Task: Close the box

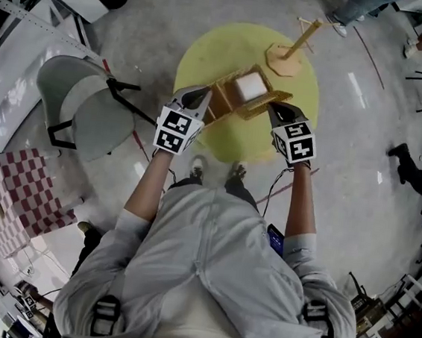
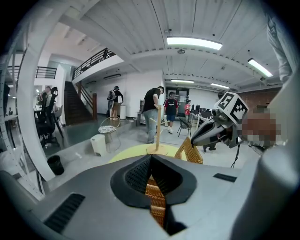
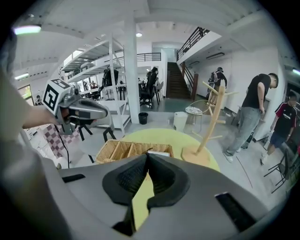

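the box [image 1: 224, 102] sits open near the middle of the table [image 1: 207, 59]. the left gripper [image 2: 151, 158] is clamped on a woven flap [image 2: 157, 201]; the right gripper [image 3: 147, 155] has its jaws together with no flap seen between them. with only one side pinched, a pull could likely tip the box or drag it across the table, or the flap could slip out.

A round yellow bench [image 1: 195, 69] stands on a grey polished floor [image 1: 361, 165]. Near its middle sits an open wicker box [image 1: 226, 98] with something white inside. Towards the far edge, just beside the box but apart from it, stands a wooden stand [image 1: 284, 61] with a flat hexagonal base and an upright post.
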Motion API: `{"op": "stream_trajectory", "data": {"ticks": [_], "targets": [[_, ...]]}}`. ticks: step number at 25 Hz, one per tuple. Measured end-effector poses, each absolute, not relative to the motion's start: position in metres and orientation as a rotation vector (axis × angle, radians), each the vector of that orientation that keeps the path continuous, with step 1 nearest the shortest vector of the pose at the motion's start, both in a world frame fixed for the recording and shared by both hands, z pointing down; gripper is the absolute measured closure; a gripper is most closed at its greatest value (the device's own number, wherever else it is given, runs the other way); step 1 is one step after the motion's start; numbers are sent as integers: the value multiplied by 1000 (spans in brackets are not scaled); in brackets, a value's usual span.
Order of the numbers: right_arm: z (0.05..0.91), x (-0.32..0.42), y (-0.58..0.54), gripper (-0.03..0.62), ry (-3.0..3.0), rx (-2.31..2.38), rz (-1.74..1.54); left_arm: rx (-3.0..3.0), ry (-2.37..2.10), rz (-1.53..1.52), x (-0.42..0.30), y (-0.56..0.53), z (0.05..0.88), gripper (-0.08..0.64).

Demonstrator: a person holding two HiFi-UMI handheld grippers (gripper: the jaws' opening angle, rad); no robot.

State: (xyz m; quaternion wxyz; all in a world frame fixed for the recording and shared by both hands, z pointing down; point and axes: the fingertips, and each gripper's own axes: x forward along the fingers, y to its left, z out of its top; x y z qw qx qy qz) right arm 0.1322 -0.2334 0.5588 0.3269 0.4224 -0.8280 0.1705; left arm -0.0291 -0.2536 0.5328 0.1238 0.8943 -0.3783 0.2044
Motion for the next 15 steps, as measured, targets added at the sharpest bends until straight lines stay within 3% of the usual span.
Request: {"op": "stream_trajectory", "data": {"ticks": [15], "targets": [[584, 66, -342, 560, -2281, 972, 372, 2474, -1245, 568, -63, -281, 548, 532]]}}
